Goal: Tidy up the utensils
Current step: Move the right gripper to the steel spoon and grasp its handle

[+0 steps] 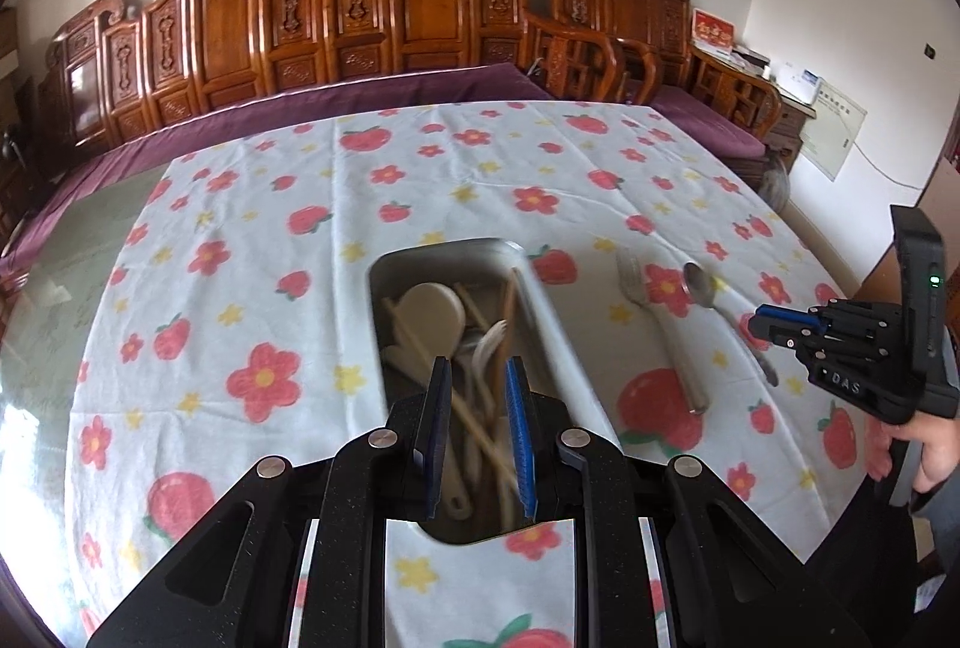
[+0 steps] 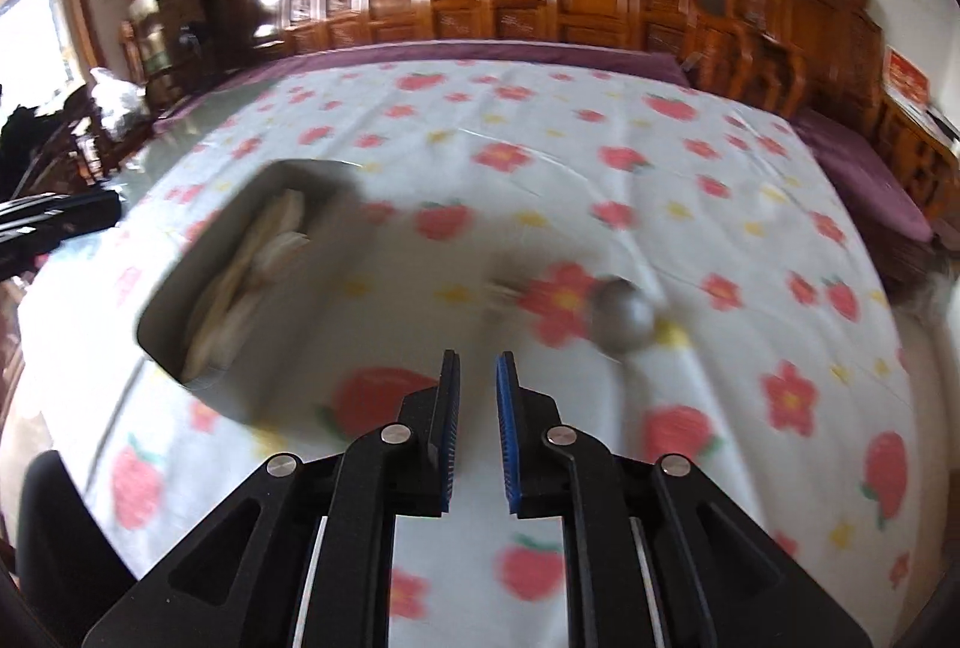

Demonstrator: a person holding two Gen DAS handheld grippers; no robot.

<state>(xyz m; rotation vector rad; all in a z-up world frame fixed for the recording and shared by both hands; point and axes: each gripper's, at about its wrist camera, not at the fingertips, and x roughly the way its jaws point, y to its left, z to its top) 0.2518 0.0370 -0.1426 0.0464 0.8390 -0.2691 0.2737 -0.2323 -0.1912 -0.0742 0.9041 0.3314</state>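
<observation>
A metal tray (image 1: 384, 276) sits mid-table holding a pale wooden paddle (image 1: 432, 315), chopsticks and a white spoon. My left gripper (image 1: 478, 363) hovers over the tray's near end, its jaws a narrow gap apart with nothing pinched. To the right of the tray, a metal fork (image 1: 660, 324) and a metal spoon (image 1: 702, 285) lie on the cloth. My right gripper (image 1: 759, 321) is at the right by the spoon's handle. In the blurred right wrist view, my right gripper (image 2: 478, 355) is slightly open and empty, above the cloth between the tray (image 2: 258, 348) and the spoon's bowl (image 2: 624, 318).
A white tablecloth (image 1: 420, 180) with red flowers and fruit covers the table, with bare glass at its left edge. A carved wooden bench (image 1: 420, 6) with a purple cushion runs behind. A person's hand (image 1: 936, 456) holds the right gripper at the table's right edge.
</observation>
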